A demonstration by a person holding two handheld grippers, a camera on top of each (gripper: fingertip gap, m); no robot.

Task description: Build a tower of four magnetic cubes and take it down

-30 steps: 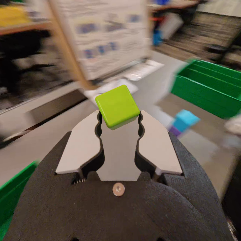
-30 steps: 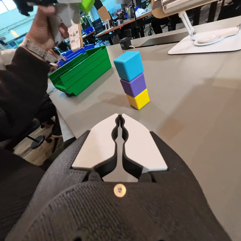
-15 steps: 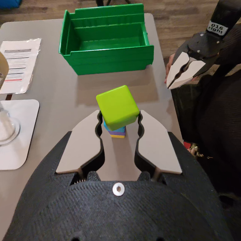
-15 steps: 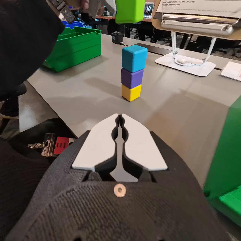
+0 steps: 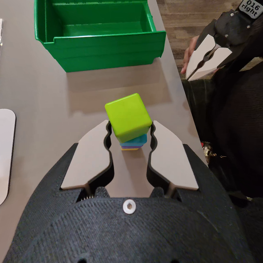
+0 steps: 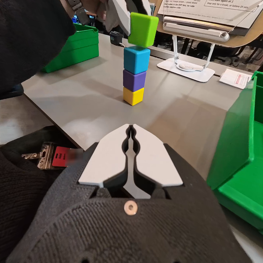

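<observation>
A: Item one, the left claw (image 5: 130,123)?

B: Pinching the lime-green cube (image 5: 128,118) between its two fingertips, seen from above. The cube sits skewed in the grip, corners turned off square to the fingers, and it is tilted, its lower edge dipping toward the stack.

A: Item two, the stack?

B: Three cubes, long axis vertical, standing on the grey worktop (image 6: 185,113): yellow cube (image 6: 133,96) at the base, purple cube (image 6: 134,80) on it, blue cube (image 6: 136,60) on top. Faces roughly aligned, one corner edge turned toward the right wrist camera.

A: Green against blue?

B: Directly over the blue cube. From the side, the green cube's low corner appears to meet the blue top face, but that edge is blurred, so touching or a hair above, I cannot tell.

A: Item three, the right claw (image 6: 130,125)?

B: Pressed together, holding nothing, off the near edge of the worktop, pointing at the stack, well apart from it.

A: Surroundings?

B: One green bin (image 5: 108,47) on the worktop beyond the stack in the left wrist view; a second green bin (image 6: 234,156) at the right of the right wrist view. A white document stand (image 6: 186,69) with a clipped sheet behind the stack. A red badge (image 6: 59,158) on a clip lies against dark clothing by the worktop edge.
</observation>
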